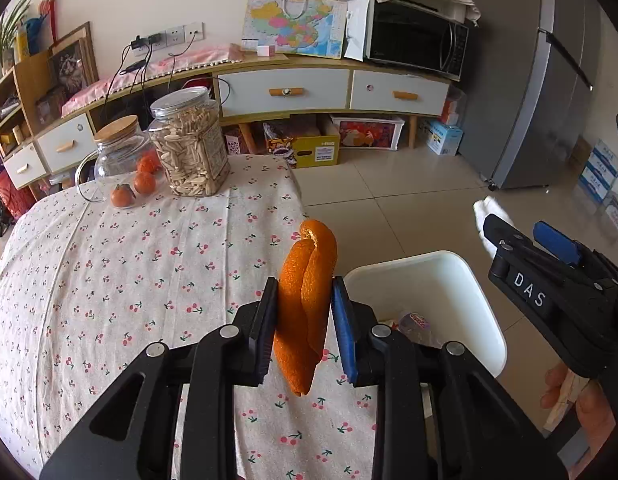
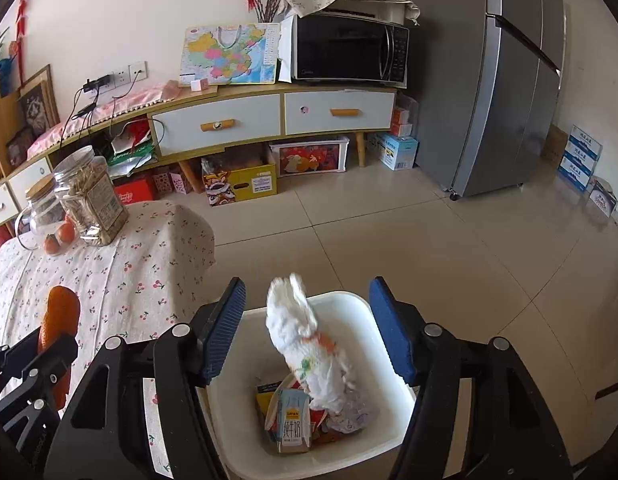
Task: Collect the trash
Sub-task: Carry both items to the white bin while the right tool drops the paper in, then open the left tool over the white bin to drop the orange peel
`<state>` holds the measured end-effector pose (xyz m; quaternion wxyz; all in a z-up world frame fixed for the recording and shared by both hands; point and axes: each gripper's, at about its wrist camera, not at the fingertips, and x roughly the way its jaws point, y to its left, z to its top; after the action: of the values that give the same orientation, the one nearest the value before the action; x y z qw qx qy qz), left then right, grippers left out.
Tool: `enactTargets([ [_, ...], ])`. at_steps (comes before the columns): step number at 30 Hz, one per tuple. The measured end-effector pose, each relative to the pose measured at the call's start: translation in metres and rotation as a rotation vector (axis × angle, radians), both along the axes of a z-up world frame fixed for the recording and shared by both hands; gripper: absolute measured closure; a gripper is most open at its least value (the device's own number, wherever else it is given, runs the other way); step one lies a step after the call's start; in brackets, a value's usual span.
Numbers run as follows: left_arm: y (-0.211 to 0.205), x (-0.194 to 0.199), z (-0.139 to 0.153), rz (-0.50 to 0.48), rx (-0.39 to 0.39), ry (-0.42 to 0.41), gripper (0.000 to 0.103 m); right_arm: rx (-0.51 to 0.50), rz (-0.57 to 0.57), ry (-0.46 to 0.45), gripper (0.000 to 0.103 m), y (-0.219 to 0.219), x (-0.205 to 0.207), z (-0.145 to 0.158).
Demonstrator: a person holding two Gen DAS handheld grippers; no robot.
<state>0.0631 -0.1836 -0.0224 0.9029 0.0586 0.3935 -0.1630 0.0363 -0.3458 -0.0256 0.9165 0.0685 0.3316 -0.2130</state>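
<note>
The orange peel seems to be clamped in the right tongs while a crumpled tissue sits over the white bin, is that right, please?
Not quite: the orange peel is clamped in the left tongs, as the left wrist view shows. The right tongs stand open, with the crumpled tissue over the white bin.

place: home dining area, probably | anchor: sideboard (image 2: 269,116) | on it: microwave (image 2: 349,48) | right of it: fridge (image 2: 505,80) | in front: table with cherry-print cloth (image 1: 129,280)
</note>
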Motion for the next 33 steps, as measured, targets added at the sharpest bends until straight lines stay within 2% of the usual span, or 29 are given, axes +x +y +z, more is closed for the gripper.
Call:
enactTargets([
  [2, -0.012, -0.003, 0.001, -0.022, -0.007, -0.003, 0.075, -0.006, -0.047, -0.021, 0.023, -0.011, -0.009, 0.005],
  [6, -0.036, -0.008, 0.001, -0.071, -0.016, 0.0, 0.075, -0.007, -0.129, -0.049, 0.014, -0.037, -0.025, 0.012],
  [15, -0.083, -0.019, -0.01, -0.159, 0.008, 0.007, 0.075, 0.034, -0.267, -0.069, 0.009, -0.09, -0.053, 0.015],
  [24, -0.128, -0.016, -0.033, -0.198, -0.007, 0.07, 0.074, 0.095, -0.365, -0.098, 0.007, -0.128, -0.072, 0.016],
  [25, -0.131, -0.014, -0.035, -0.202, -0.009, 0.079, 0.071, 0.098, -0.368, -0.099, 0.007, -0.129, -0.072, 0.016],
  [27, -0.134, -0.013, -0.034, -0.208, -0.014, 0.087, 0.056, 0.098, -0.37, -0.102, 0.007, -0.129, -0.073, 0.016],
  [29, -0.132, -0.014, -0.029, -0.214, -0.026, 0.079, 0.031, 0.096, -0.366, -0.108, 0.007, -0.128, -0.073, 0.017],
  [31, -0.125, -0.016, -0.023, -0.215, -0.03, 0.056, 0.02, 0.094, -0.357, -0.119, 0.007, -0.123, -0.073, 0.021],
  [33, -0.115, -0.019, -0.017, -0.213, -0.018, 0.037, 0.018, 0.095, -0.337, -0.137, 0.007, -0.114, -0.074, 0.025],
])
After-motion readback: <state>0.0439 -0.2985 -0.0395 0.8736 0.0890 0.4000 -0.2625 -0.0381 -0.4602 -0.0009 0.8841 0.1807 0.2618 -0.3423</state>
